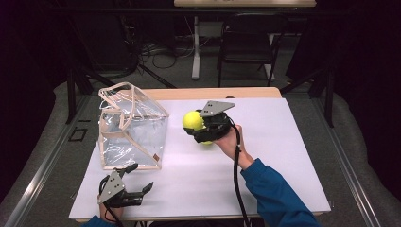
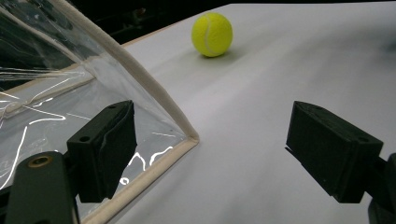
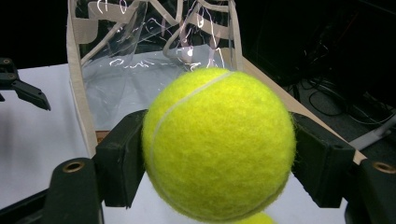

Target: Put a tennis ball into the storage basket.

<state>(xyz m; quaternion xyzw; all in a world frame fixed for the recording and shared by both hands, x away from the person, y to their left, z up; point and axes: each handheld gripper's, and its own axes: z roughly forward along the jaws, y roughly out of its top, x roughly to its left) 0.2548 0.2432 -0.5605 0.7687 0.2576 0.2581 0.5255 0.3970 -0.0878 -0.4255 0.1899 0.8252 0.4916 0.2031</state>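
High view: right gripper (image 1: pixel 197 124) is lifted over mid-table, jaws clamped on a yellow tennis ball (image 1: pixel 192 120); a second ball (image 1: pixel 206 142) peeks out yellow just under the gripper on the white table (image 1: pixel 283 156). Clear plastic bag (image 1: pixel 130 126) with beige trim stands upright to the left of the held ball, near but apart, its open top facing up. Left gripper (image 1: pixel 138 179) sits low at the near-left table edge, jaws apart and holding nothing, just in front of the bag's near bottom corner. Left gripper view: jaws wide apart, bag corner (image 2: pixel 189 137) between and beside the left jaw, not gripped; a ball (image 2: pixel 212 34) rests on the table farther off. Right gripper view: ball (image 3: pixel 218 142) pinched between both jaws, bag (image 3: pixel 154 60) straight ahead beyond it, mouth higher than the ball. Judgement: the bag lies ahead-left of the held ball, so the right hand is the one placed to drop it in; the ball likely has to go up and over the rim.
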